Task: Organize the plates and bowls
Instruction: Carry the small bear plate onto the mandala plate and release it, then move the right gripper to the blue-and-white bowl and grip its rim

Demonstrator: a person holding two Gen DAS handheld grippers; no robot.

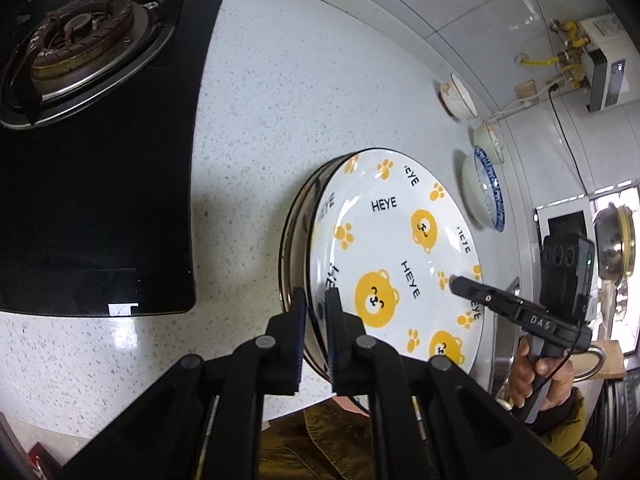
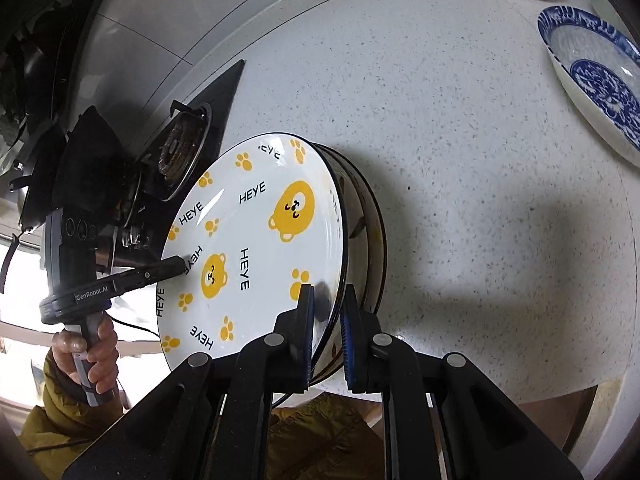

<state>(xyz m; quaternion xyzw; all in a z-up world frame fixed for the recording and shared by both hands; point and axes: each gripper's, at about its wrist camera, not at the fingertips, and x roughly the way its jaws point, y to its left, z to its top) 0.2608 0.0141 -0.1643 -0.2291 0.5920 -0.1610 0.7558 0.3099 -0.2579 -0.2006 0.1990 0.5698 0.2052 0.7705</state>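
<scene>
- Bear-print plate point(image 1: 396, 252), topmost of a stack on the speckled worktop point(image 1: 256, 128): rim pinched on opposite edges by left tongs point(image 1: 316, 308) and right tongs point(image 2: 326, 308).
- Beyond: blue-patterned bowl point(image 2: 596, 80), gas hob point(image 1: 80, 40).

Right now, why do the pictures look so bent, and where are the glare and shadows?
Both views are fisheye: counter edges curve. Left wrist view: a bright window patch reflects on the stove glass, and a small glint sits on the bear plate. Right wrist view: the plates throw soft dark shadows on the speckled counter; the window at the left is blown out.
</scene>
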